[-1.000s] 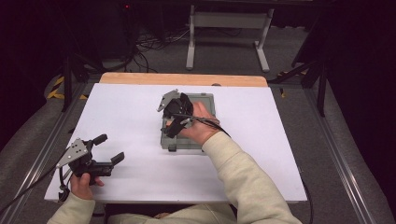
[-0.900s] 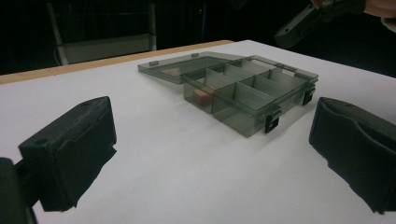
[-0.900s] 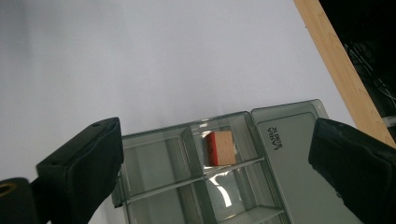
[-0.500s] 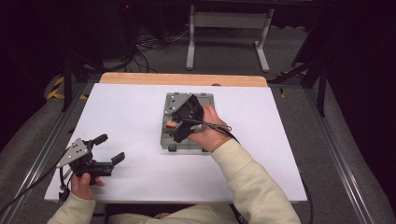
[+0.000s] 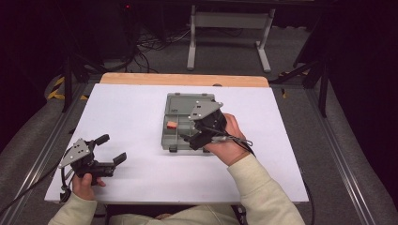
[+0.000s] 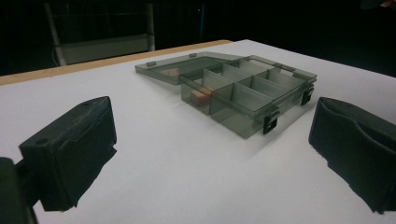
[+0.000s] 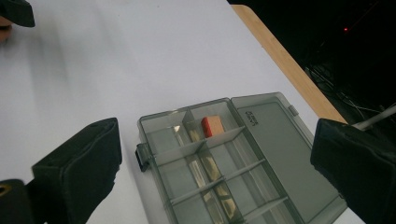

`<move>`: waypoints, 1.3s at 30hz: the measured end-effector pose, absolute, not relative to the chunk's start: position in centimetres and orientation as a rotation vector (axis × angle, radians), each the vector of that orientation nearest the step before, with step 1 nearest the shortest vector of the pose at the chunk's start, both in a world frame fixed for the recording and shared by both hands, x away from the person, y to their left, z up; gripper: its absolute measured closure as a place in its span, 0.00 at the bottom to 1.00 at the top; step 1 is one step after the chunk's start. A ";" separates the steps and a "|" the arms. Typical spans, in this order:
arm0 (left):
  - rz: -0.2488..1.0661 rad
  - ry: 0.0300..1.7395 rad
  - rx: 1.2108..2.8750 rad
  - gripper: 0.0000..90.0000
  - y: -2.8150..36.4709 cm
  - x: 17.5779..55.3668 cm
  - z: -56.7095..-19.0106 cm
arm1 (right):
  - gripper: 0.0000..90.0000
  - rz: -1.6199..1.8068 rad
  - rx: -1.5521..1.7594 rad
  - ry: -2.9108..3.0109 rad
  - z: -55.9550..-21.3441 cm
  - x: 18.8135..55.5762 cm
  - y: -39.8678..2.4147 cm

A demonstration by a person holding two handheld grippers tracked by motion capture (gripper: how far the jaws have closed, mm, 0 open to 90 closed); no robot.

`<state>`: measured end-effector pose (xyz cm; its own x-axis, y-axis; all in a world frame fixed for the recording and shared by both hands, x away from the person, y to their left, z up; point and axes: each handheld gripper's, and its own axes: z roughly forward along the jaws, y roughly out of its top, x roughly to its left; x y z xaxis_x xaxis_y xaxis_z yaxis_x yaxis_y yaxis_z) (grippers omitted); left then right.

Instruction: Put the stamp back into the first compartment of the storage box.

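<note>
Both grippers' jaws wide apart, empty, right gripper over compartment box

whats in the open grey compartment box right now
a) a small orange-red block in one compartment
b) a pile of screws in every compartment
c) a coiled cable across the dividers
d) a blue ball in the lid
a: the compartment box lies open on the white table, and a small orange-red block sits in one compartment near the hinge, with the right gripper open above it.

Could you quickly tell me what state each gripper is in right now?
Left gripper: open, holding nothing.
Right gripper: open, holding nothing, above the organizer box.
</note>
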<state>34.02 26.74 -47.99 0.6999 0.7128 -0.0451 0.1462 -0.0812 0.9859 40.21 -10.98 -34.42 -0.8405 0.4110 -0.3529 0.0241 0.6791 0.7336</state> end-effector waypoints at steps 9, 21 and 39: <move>0.544 0.714 1.616 0.02 26.8 34.0 -48.0 | 0.02 1.179 0.447 2.286 -35.5 38.5 -15.2; 0.548 0.714 1.612 0.02 26.7 33.9 -48.0 | 0.02 1.344 0.523 2.128 -38.7 36.5 -19.4; 0.551 0.696 1.604 0.02 26.7 33.8 -47.9 | 0.00 1.505 0.670 2.009 -45.6 34.5 -24.3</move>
<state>33.84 26.73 -47.94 0.7045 0.7089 -0.0354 0.1281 -0.0780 0.9887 34.53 -24.34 -45.57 -0.7327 0.6695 -0.1224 0.0707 0.2537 0.9647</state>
